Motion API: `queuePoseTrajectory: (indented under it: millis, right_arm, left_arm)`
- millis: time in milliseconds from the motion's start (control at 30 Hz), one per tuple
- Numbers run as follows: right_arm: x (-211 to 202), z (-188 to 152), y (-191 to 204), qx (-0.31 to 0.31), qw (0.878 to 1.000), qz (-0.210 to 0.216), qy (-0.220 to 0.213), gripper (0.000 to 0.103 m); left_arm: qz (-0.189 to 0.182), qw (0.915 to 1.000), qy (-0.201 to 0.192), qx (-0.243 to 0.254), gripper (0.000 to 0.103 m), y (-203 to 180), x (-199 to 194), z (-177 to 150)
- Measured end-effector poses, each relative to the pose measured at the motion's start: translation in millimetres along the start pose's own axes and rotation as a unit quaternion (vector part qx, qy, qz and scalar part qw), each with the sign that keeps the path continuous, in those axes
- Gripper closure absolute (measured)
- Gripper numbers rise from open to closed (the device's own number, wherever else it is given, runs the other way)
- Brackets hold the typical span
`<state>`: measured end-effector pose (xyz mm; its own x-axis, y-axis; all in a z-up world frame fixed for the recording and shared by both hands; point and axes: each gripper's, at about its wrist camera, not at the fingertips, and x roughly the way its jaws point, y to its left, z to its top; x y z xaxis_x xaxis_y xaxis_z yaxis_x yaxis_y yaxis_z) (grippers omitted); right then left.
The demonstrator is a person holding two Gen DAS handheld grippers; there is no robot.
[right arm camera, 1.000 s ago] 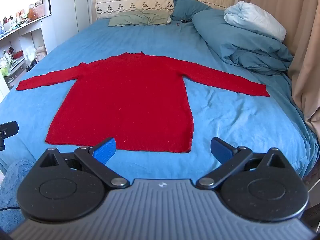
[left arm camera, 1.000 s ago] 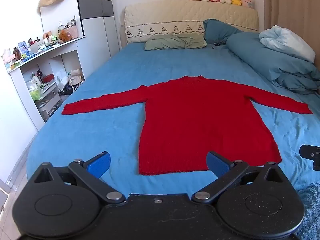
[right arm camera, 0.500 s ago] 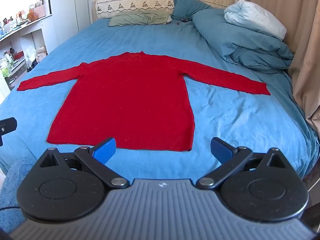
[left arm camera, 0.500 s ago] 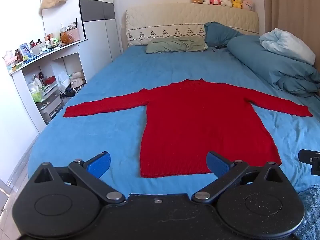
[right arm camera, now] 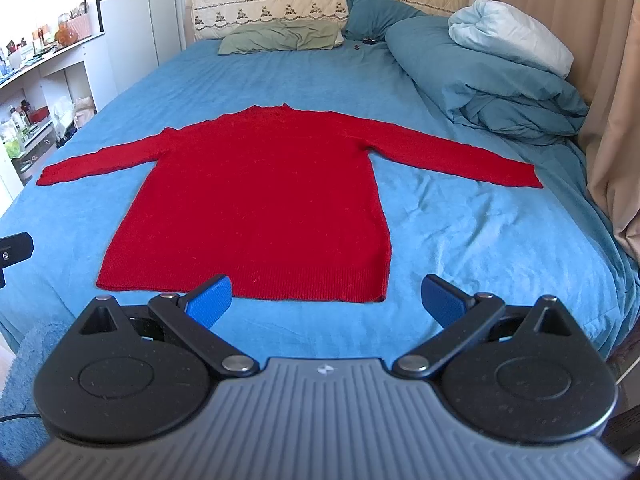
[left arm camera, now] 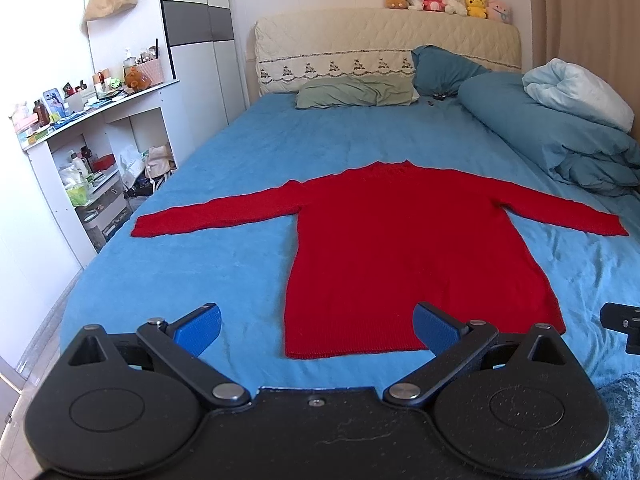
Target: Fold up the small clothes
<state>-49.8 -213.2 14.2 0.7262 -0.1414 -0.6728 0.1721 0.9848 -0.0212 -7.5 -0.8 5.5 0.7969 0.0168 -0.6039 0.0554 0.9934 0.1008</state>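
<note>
Red sweater flat on the bed, just beyond our two spread tongs.

Our left gripper, jaws wide and empty, faces the hem's left corner; the red sweater, a soft ribbed knit, lies lengthwise on the bed, hem toward the foot edge, sleeves out sideways. Our right gripper, equally released, faces the hem's right corner.

We see the sweater lying flat at mid-frame on the bed, pillows behind it, shelves at left.
</note>
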Motion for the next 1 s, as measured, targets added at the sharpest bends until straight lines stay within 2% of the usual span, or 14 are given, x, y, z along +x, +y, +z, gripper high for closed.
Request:
queuePoseTrajectory:
  millis: [1000]
  right_arm:
    - [-4.9,-2.8,0.5,0.007,1.0,0.006,-0.001,0.0]
  left_arm:
    - [-0.001,1.0,-0.006,-0.002,0.0,-1.7,-4.2,-0.7]
